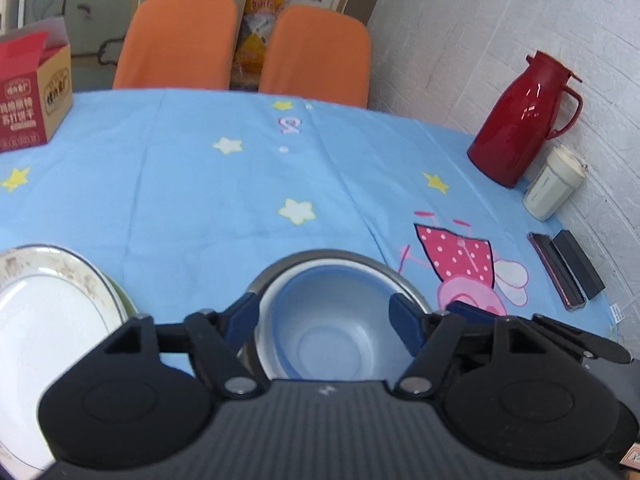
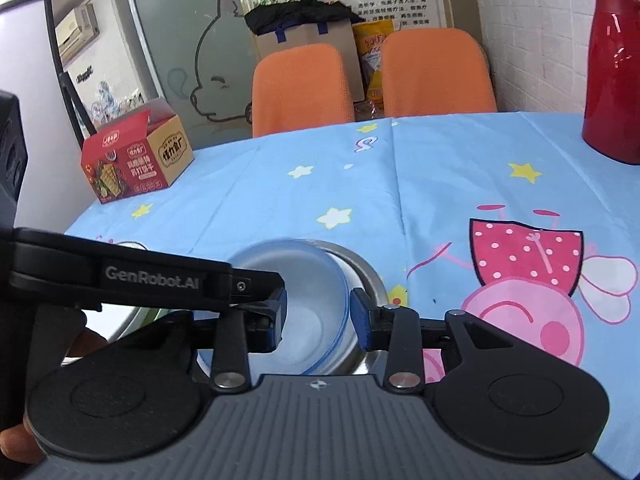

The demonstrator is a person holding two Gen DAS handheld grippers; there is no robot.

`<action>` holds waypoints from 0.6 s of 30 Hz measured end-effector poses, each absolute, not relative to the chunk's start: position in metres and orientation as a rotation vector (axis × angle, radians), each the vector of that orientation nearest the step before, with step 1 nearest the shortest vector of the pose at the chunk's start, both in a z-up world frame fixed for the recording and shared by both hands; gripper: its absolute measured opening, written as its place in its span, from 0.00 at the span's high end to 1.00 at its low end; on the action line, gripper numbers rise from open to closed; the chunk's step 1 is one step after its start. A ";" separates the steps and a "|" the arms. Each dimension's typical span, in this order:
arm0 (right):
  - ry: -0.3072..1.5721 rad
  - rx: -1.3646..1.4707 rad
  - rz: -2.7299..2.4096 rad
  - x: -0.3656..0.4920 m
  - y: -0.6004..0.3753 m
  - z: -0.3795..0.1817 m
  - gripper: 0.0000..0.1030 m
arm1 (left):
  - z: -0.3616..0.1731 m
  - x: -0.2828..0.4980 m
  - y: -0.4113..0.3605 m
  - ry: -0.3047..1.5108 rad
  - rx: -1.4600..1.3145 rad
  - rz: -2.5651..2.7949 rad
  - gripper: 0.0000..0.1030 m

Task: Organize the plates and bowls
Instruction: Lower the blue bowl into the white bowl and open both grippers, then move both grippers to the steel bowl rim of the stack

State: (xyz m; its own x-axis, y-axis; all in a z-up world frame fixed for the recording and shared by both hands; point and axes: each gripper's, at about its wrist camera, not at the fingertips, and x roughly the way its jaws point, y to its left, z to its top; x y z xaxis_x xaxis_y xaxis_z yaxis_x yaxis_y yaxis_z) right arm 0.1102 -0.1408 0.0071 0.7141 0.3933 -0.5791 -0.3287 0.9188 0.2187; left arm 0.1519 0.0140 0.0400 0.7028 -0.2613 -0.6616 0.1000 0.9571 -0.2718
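A pale blue-rimmed bowl (image 1: 332, 328) sits nested inside a steel bowl (image 1: 376, 270) on the blue tablecloth. My left gripper (image 1: 326, 322) is open, its blue pads spread to either side over the nested bowls. A white plate (image 1: 48, 312) with a worn patterned rim lies to the left, on top of a green dish (image 1: 122, 296). In the right wrist view the same pale bowl (image 2: 316, 280) lies tilted in the steel bowl (image 2: 364, 272). My right gripper (image 2: 318, 314) is open, straddling the pale bowl's right rim without closing on it. The left gripper's arm (image 2: 152, 276) crosses in front.
A red thermos jug (image 1: 520, 120) and a white cup (image 1: 554, 184) stand at the right by the wall, with a phone (image 1: 556, 270) and dark case nearby. A red snack box (image 2: 136, 160) stands far left. Two orange chairs (image 1: 248, 48) are behind the table.
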 end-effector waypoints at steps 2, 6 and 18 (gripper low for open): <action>0.612 0.105 0.364 0.098 -0.146 0.010 0.16 | 0.049 0.139 0.016 0.698 -0.210 -0.184 0.31; 0.527 0.155 0.308 0.074 -0.154 0.010 0.00 | 0.057 0.118 0.022 0.598 -0.216 -0.093 0.29; 0.514 0.176 0.284 0.080 -0.157 -0.012 0.00 | 0.024 0.136 0.022 0.653 -0.172 -0.026 0.26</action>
State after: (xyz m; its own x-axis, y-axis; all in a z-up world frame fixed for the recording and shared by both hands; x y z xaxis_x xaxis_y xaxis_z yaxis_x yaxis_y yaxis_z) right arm 0.0800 -0.1568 -0.0117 0.8331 0.3100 -0.4581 -0.2223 0.9460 0.2359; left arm 0.1362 0.0222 0.0242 0.7946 -0.0781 -0.6021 -0.0302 0.9854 -0.1677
